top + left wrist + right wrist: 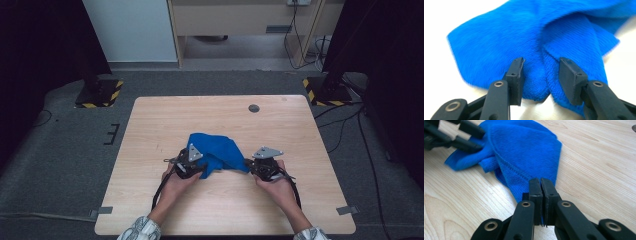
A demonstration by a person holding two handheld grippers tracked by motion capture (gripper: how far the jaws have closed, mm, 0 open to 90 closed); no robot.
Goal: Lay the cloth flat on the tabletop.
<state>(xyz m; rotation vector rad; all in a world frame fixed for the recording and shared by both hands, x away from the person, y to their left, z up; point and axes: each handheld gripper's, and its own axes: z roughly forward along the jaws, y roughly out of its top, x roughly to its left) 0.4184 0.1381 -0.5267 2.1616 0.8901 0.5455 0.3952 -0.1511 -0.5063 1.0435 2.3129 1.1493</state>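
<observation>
Clearly the blue cloth [216, 151] is the thing in hand: it lies bunched and partly folded on the wooden table [150, 125], a little nearer the person's side than the middle, between the two grippers. It looks like soft, fluffy microfibre, light and limp, so I judge it will sag, drape and slide rather than keep any shape, and it needs no care against breaking. The stitched hem and the corners seem the best places to take hold, since a pinch there gathers little loose fabric and lets the rest be pulled flat.

The right gripper [541, 185] has its jaws pressed together on a corner of the cloth, with a thin edge of blue caught between the pads. The left gripper [541, 75] stands part open at the opposite side: a folded lump of cloth sits in the gap between its jaws, and the pads do not visibly press on it.
</observation>
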